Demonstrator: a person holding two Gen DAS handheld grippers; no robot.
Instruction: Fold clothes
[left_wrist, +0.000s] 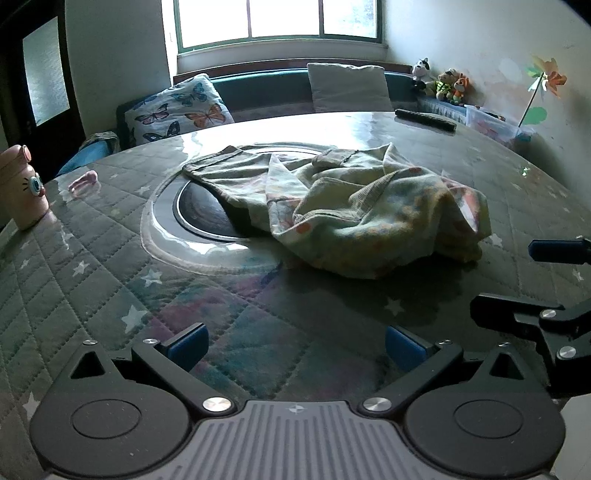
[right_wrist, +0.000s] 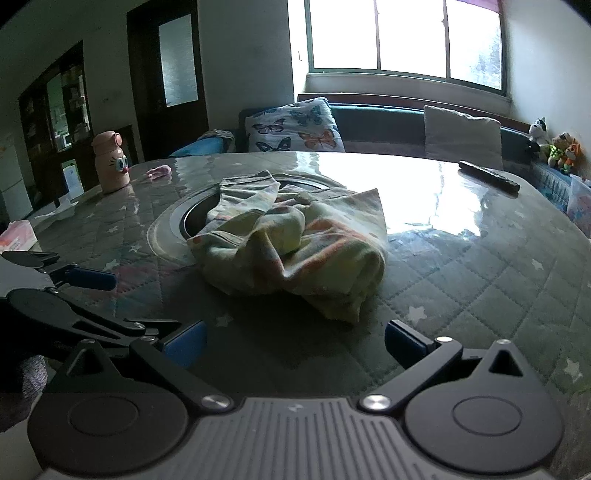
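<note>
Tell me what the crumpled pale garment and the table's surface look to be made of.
Crumpled pale printed garment: soft knit fabric, likely cotton; ribbed hems and limp folds show. Round table's surface: quilted star-print cloth under what seems a clear glossy sheet, plastic or glass; it mirrors the window's glare.

A pink cartoon-face bottle (right_wrist: 110, 162) is stood upright at the left edge of the round quilt-covered table (right_wrist: 480, 280). A small pink object (right_wrist: 159, 172) is laid just beside it. A black remote control (right_wrist: 488, 176) is laid at the far right. A butterfly pillow (right_wrist: 293, 125), white cushion (right_wrist: 463, 134) and stuffed toys (right_wrist: 554, 146) are seen on the window bench.
</note>
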